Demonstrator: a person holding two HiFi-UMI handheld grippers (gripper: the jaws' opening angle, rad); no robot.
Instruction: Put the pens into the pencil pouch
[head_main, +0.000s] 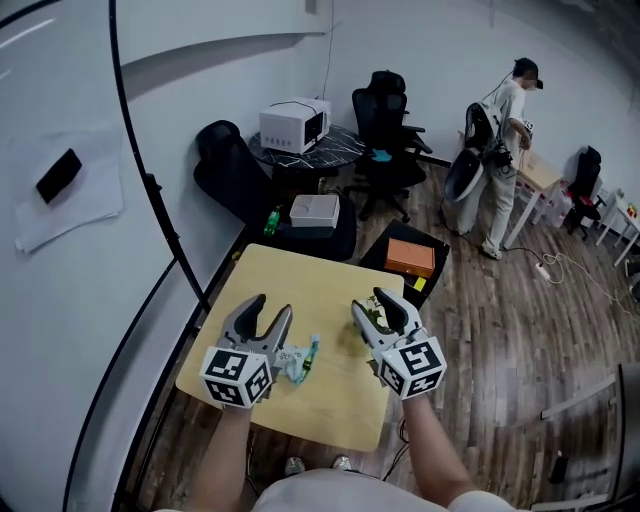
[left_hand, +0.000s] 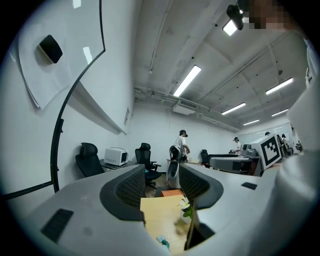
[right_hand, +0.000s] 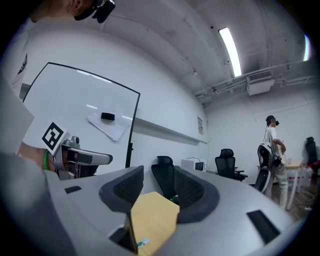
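On the small wooden table (head_main: 330, 275), near its front, lies a pale blue pouch (head_main: 292, 364) with a green pen (head_main: 312, 356) beside it; both are too small to make out in detail. My left gripper (head_main: 270, 310) hangs open above the table's left part, nothing between its jaws. My right gripper (head_main: 371, 304) is open and empty too, over a little potted plant (head_main: 378, 320). The left gripper view looks level between its open jaws (left_hand: 162, 187) at the table (left_hand: 157, 212), the plant (left_hand: 187, 209) and a teal scrap of the pouch (left_hand: 162, 241). The right gripper (right_hand: 157, 187) frames the table (right_hand: 152, 217).
A whiteboard (head_main: 60, 250) and a black stand pole (head_main: 165, 225) are at the left. Behind the table stand office chairs (head_main: 385, 130), a white appliance (head_main: 295, 124) on a dark round table, a green bottle (head_main: 271, 221) and an orange box (head_main: 411, 257). A person (head_main: 508, 150) stands far right.
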